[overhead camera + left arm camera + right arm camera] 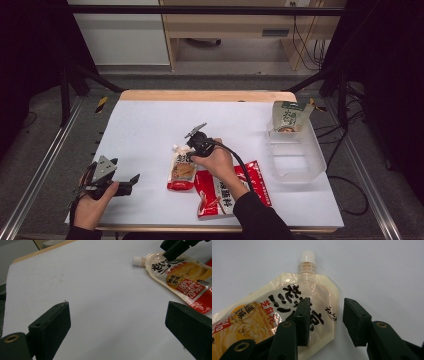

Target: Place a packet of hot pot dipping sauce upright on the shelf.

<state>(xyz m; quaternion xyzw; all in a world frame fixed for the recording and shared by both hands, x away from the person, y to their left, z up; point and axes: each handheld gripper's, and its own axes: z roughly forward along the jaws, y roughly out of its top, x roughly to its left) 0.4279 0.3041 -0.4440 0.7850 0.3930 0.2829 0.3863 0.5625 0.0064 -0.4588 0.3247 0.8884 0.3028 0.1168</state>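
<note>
The right tool (191, 146) points down at the upper corner of the spouted pouch (182, 170), with its jaws partly apart. In the right gripper view, one jaw sits over the black lettering on the pouch's face and the other stands just past the pouch's edge, over bare bench (150, 125), so that corner lies between them. Whether the pads already press on it cannot be told. The pouch's white cap (307, 256) lies just ahead of the jaws, and the pouch itself lies flat on the bench.

Directly behind the right tool, under the person's wrist and forearm, a red packet (255, 182) lies flat, touching the lower edge of the spouted pouch. Farther off to that tool's right, a clear plastic tub (300, 167) stands near the bench's edge, and a green-and-white pouch (291, 116) stands upright at its far end.

The left tool (131, 181) rests well apart to the left, held near the front corner of the bench. Its jaws stand wide apart with nothing between them, and they point across the white surface towards the spouted pouch (180, 277).
</note>
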